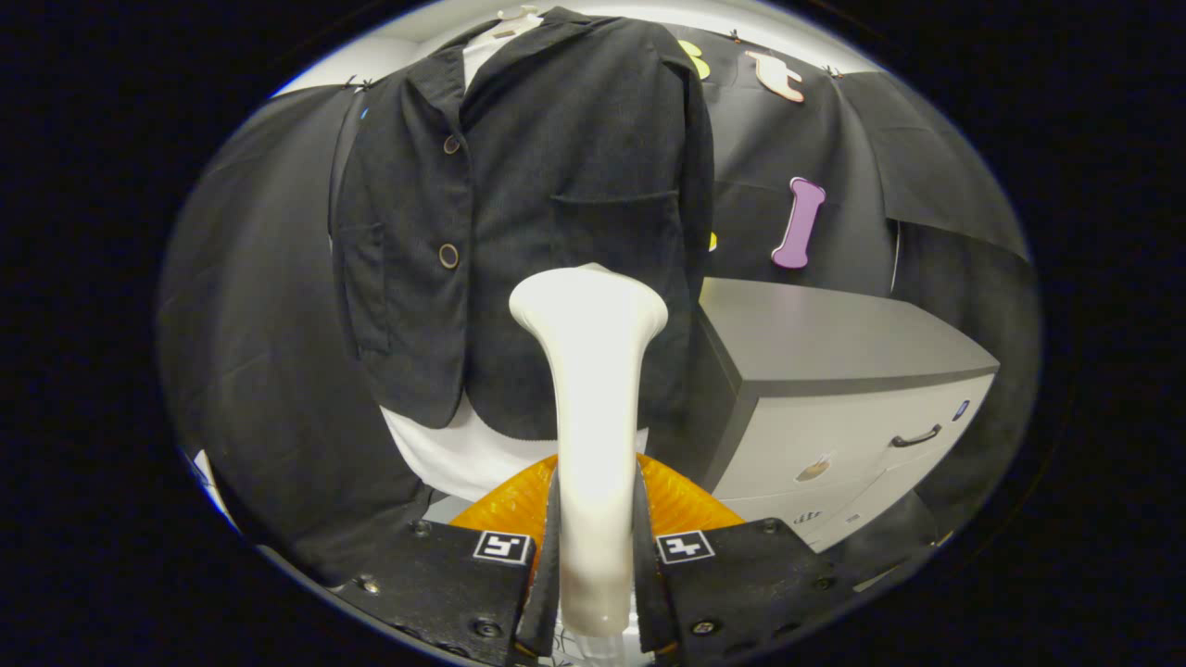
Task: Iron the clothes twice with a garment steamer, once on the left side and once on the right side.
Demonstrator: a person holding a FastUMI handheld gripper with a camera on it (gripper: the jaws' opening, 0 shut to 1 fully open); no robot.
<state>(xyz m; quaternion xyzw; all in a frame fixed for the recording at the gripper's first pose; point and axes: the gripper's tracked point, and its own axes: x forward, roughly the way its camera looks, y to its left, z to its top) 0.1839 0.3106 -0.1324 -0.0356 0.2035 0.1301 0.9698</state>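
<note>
Steamer head up against the hanging jacket

The black button-front jacket (547, 232) hangs over a white form straight ahead, so its front faces me flat for steaming; a grey-topped cabinet (834, 371) stands to its right. My jaws are clamped on the cream plastic garment steamer (591, 408) at its handle, its flared head raised near the jacket's lower middle, towards the pocketed right panel.

The gripper (595, 547) sits at the lower centre, its two fingers clamped on either side of the cream plastic garment steamer (590, 408), which rises between them. Behind the steamer's head, upper centre, hangs the black buttoned jacket (537, 204). The grey-topped drawer cabinet (834, 389) stands at right, beside the jacket.
</note>
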